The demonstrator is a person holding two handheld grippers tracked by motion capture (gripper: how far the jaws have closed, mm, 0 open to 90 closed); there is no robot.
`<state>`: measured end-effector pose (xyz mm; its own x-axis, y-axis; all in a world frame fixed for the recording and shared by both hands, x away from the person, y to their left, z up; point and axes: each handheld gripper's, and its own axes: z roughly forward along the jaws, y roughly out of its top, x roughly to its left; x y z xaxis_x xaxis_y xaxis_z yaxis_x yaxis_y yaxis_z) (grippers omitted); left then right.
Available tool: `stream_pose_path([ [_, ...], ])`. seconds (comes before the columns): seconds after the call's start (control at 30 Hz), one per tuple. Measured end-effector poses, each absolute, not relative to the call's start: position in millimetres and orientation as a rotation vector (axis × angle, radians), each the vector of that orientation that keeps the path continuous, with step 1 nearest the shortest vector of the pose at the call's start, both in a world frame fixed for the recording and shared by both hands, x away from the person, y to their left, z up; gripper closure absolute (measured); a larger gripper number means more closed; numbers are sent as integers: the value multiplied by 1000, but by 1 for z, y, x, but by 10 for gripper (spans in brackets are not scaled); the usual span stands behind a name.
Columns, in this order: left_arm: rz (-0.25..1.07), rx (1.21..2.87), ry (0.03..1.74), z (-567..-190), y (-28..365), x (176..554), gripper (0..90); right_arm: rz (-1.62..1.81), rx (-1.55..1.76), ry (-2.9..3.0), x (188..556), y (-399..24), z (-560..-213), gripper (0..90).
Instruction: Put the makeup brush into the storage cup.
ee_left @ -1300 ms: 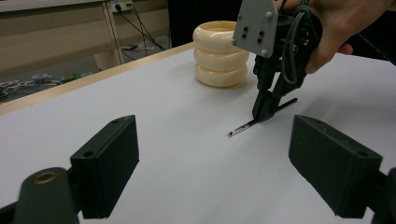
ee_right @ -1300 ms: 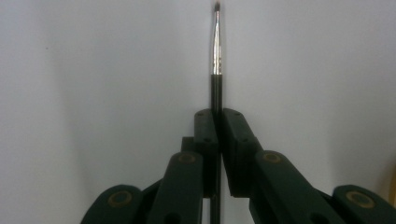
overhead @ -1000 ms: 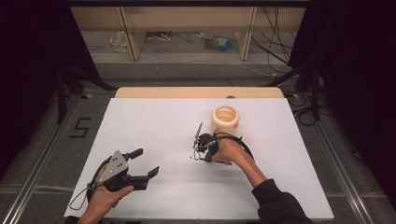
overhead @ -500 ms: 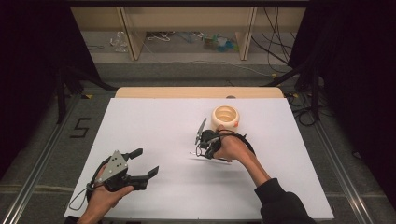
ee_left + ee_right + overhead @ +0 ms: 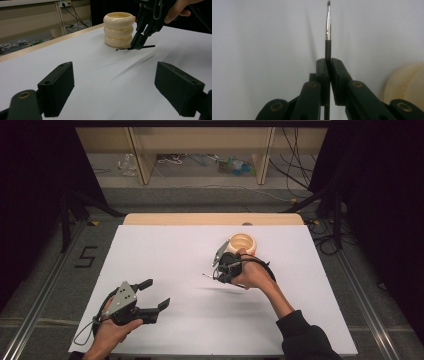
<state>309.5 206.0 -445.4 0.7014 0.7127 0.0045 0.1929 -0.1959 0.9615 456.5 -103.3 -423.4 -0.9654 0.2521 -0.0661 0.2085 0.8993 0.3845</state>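
A white table point(image 5: 165, 255) seen from above, its far edge a strip of pale wood point(image 5: 210, 219). It stands on a grey floor in a dim room, with dark curtains at both sides. Beyond the far edge is a low wooden shelf frame point(image 5: 200, 150) with cables and small clutter on the floor under it. A number five point(image 5: 86, 256) is marked on the floor to the left.

At the near left, a hand holds the left gripper point(image 5: 152, 295) just above the table, jaws spread wide with nothing between them; in the left gripper view its two black pads point(image 5: 58, 86) frame bare white surface.

Right of centre, another hand holds the right gripper point(image 5: 216, 271) low over the table, pointing left. Its jaws are clamped on a thin brush point(image 5: 328, 30), which has a black handle, a silver ferrule and a small tip. In the left gripper view the brush point(image 5: 135, 47) lies level, close above the surface, with a faint shadow beneath.

Just beyond the right gripper stands a cream ribbed pot point(image 5: 242, 243), upright and open at the top, near the far edge.
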Motion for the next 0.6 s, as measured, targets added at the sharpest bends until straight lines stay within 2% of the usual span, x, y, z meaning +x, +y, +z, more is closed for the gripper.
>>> stream_pose_path([
  [0.6, 555, 1743, 724, -446, 206, 309, 160, 949, 414, 2742, 463, -120, -402, 854],
])
